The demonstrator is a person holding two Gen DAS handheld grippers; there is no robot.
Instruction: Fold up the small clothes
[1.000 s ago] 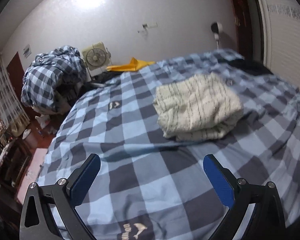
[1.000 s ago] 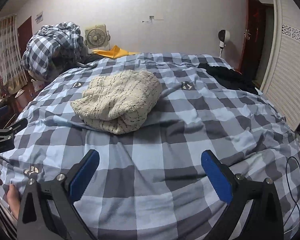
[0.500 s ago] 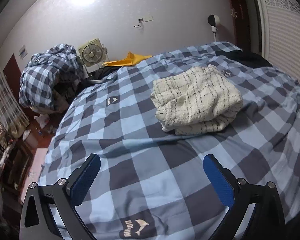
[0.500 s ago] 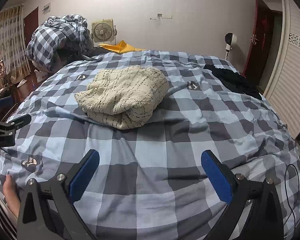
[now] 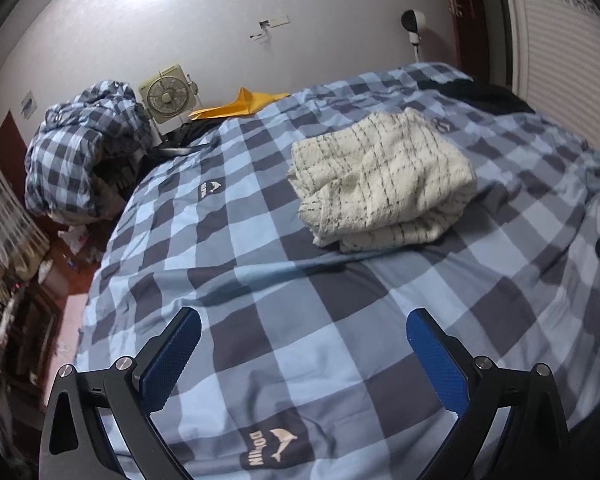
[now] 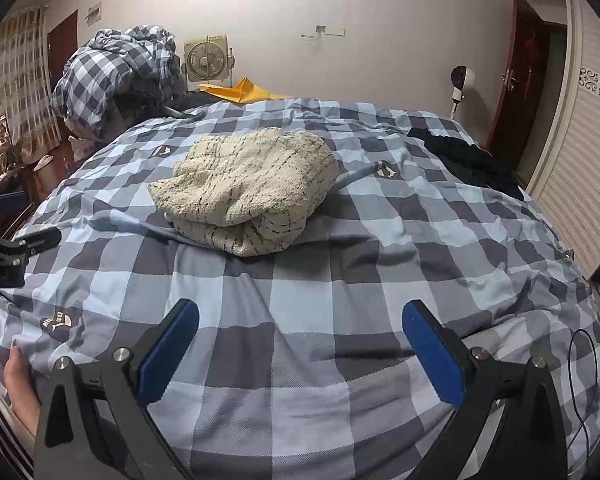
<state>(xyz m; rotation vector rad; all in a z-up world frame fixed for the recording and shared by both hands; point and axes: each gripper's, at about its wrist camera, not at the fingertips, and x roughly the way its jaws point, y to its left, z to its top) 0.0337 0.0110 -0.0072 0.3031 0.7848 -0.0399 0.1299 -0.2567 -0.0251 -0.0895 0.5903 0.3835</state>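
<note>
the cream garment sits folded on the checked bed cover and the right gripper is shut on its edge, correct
Not quite. The cream garment does sit folded on the checked bed cover, but the right gripper is open and short of it, holding nothing; the right wrist view shows this.

Bottom edge slices through both black gripper frames, so the handles and the hands on them stay out of sight. In the right wrist view, the left gripper [image 6: 18, 246] pokes in at the left edge, only a black tip showing, jaws unreadable. A bare patch of skin [image 6: 18, 388] at lower left, cut off, can't tell which part. The cream knitted garment with dark stripes [image 6: 246, 190] hides its lower layers in its own fold. Left wrist view: dark furniture [image 5: 8, 312] on the floor is smeared. The thin black cable [image 6: 580, 376] runs off the bed [image 6: 300, 300].
</note>
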